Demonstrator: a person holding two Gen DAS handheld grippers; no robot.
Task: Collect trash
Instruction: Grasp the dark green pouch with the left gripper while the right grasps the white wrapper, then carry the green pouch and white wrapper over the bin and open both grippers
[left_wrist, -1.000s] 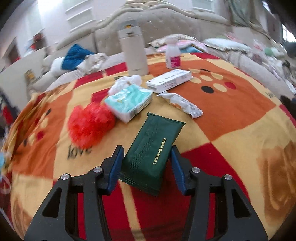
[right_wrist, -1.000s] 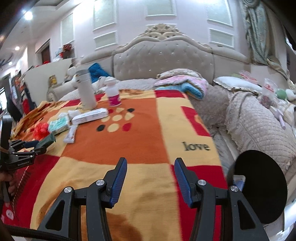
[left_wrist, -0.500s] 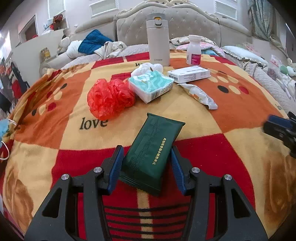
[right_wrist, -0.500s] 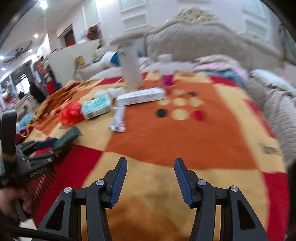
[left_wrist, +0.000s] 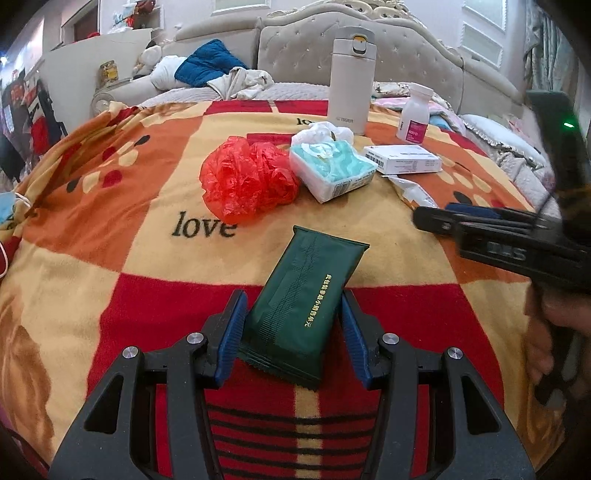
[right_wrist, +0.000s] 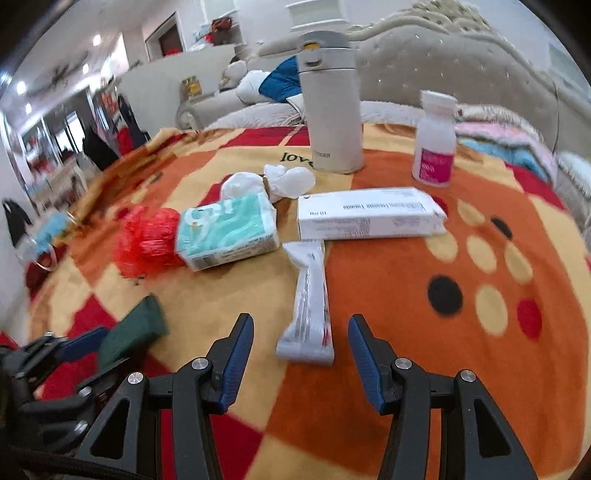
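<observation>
My left gripper (left_wrist: 293, 334) is shut on a dark green packet (left_wrist: 304, 299) and holds it over the blanket; both also show in the right wrist view, gripper (right_wrist: 79, 345) and packet (right_wrist: 135, 330). My right gripper (right_wrist: 301, 356) is open, its fingers either side of the near end of a white crumpled wrapper (right_wrist: 308, 306), also in the left wrist view (left_wrist: 412, 192). A red plastic bag (left_wrist: 247, 179) lies crumpled beside a teal tissue pack (left_wrist: 330, 168). White crumpled tissue (right_wrist: 273, 181) lies behind the pack.
A white medicine box (right_wrist: 369, 218), a white bottle with pink label (right_wrist: 434, 142) and a beige thermos (right_wrist: 330, 103) stand on the patterned blanket (right_wrist: 406, 332). A tufted headboard (left_wrist: 406, 48), pillows and clothes lie behind. The right gripper (left_wrist: 480, 230) enters the left wrist view from the right.
My right gripper has swung left and moved in over the white wrapper. My left gripper has kept hold of the green packet and drawn back a little.
</observation>
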